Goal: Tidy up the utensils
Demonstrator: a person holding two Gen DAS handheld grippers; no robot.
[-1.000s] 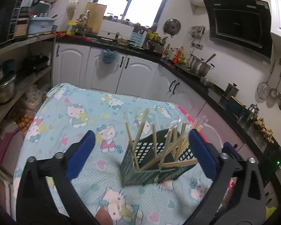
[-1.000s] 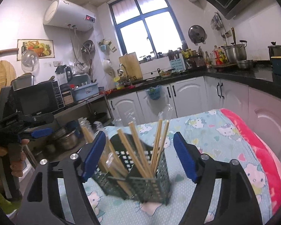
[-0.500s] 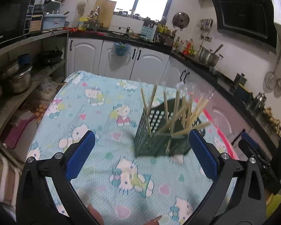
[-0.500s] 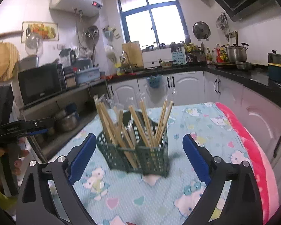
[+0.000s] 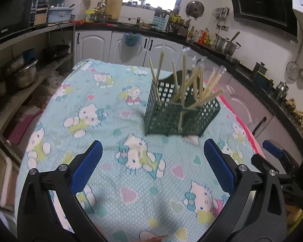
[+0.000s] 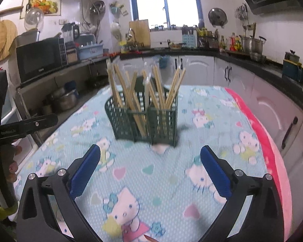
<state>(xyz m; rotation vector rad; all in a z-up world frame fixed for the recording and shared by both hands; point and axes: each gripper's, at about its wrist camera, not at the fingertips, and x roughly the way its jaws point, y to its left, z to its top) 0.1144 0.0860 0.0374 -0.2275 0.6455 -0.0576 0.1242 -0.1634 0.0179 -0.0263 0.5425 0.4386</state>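
A dark green lattice basket point(image 5: 181, 117) of pale wooden chopsticks point(image 6: 137, 98) on a turquoise, white-dotted cartoon-cat cloth point(image 5: 115, 125) — pink-edged — framed by blue-padded black tongs point(image 6: 150, 161).

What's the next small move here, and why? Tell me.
Probably pull both grippers clear and stop. The chopsticks already stand in the green basket on the cloth-covered table. The left gripper is open and empty, the right gripper is opening with nothing between its fingers, and no loose utensils show.
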